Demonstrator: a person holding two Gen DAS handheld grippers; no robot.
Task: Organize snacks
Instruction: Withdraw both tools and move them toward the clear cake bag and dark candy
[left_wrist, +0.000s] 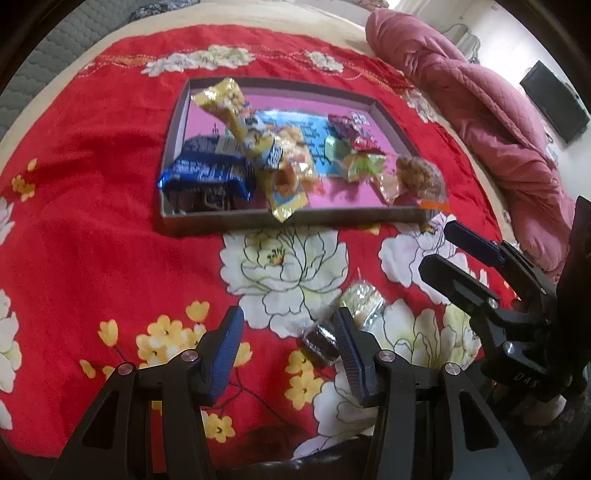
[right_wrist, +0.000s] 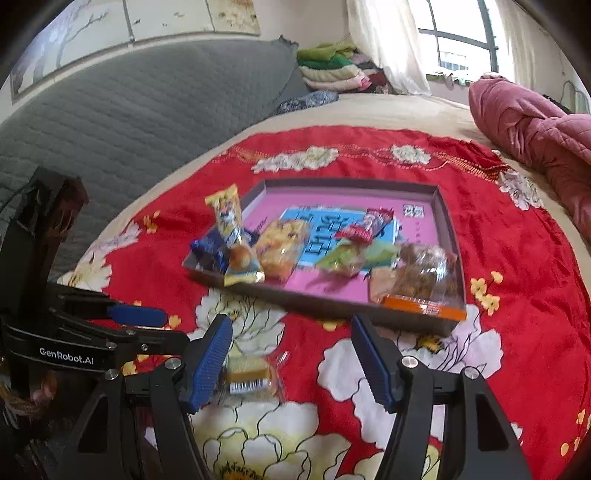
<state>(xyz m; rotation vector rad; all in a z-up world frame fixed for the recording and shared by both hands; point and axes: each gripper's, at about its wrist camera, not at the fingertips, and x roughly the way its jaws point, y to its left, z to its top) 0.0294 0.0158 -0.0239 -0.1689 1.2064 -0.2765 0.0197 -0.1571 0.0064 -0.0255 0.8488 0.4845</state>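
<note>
A shallow box (left_wrist: 280, 218) with a pink floor holds several snack packs, among them a blue pack (left_wrist: 207, 173), a yellow pack (left_wrist: 225, 107) and a clear bag of brown pastries (left_wrist: 417, 177). One clear-wrapped cake (left_wrist: 356, 299) lies loose on the red floral cloth in front of the box. My left gripper (left_wrist: 288, 350) hovers open above the cloth, the cake just behind its right finger. My right gripper (right_wrist: 293, 363) is open too. In the right wrist view the cake (right_wrist: 251, 376) lies close to its left pad (right_wrist: 210, 365), apart from it.
The red floral cloth (right_wrist: 517, 258) covers a bed. A rolled pink quilt (left_wrist: 480, 110) lies at the right, a grey padded headboard (right_wrist: 129, 110) behind. Each gripper shows in the other's view: the right gripper (left_wrist: 437, 243), the left gripper (right_wrist: 166, 326).
</note>
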